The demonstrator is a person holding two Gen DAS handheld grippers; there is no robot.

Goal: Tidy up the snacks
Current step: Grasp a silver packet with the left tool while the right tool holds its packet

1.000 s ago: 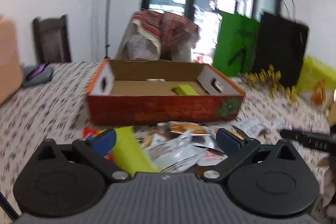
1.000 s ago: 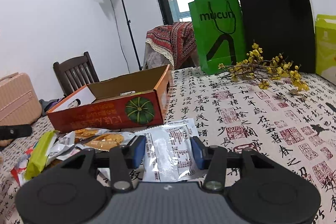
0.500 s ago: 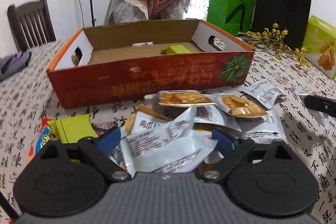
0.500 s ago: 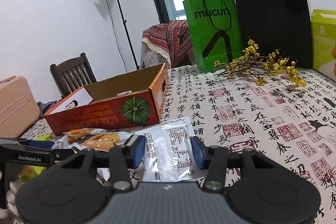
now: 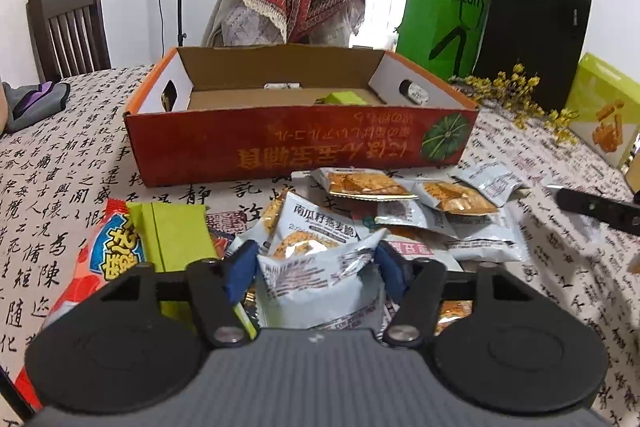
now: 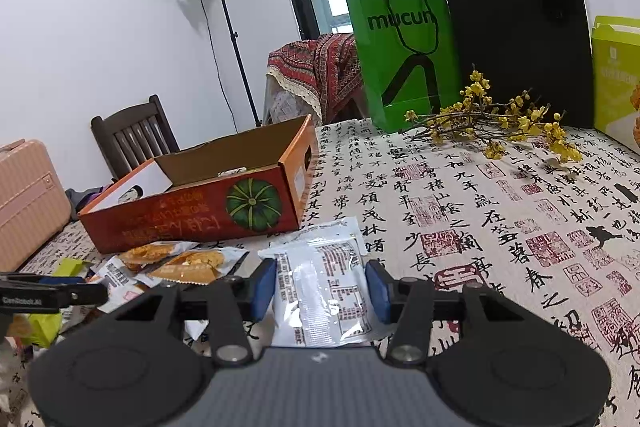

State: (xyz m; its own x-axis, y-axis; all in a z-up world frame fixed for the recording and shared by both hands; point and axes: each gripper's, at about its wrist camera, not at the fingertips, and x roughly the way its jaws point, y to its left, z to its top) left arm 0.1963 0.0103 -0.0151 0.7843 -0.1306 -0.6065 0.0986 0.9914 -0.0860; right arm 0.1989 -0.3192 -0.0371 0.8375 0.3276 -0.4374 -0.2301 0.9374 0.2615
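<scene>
An open red cardboard box [image 5: 296,143] with a pumpkin picture stands on the table, and a green packet [image 5: 346,98] lies inside it. In front of it is a pile of silver and orange snack packets [image 5: 404,203]. My left gripper [image 5: 315,269] is low over this pile. Its jaws are closing, and its blue pads squeeze a crumpled silver packet [image 5: 316,291]. To the box's [image 6: 200,215] right, my right gripper [image 6: 321,290] is shut on a flat silver packet [image 6: 320,263]. One finger of the left gripper [image 6: 48,295] shows at the left edge of the right wrist view.
A green packet [image 5: 172,239] and a red packet [image 5: 112,255] lie left of the pile. A green bag [image 5: 444,15], a black bag [image 5: 532,35], yellow flower twigs [image 5: 516,95] and a yellow-green box [image 5: 604,111] stand at the back right. A dark chair [image 5: 68,27] and pink suitcase [image 6: 28,199] are at the left.
My left gripper has sunk onto the snack pile and its jaws have narrowed from wide open onto the silver packet, which now bulges. The right gripper has stayed in place.
</scene>
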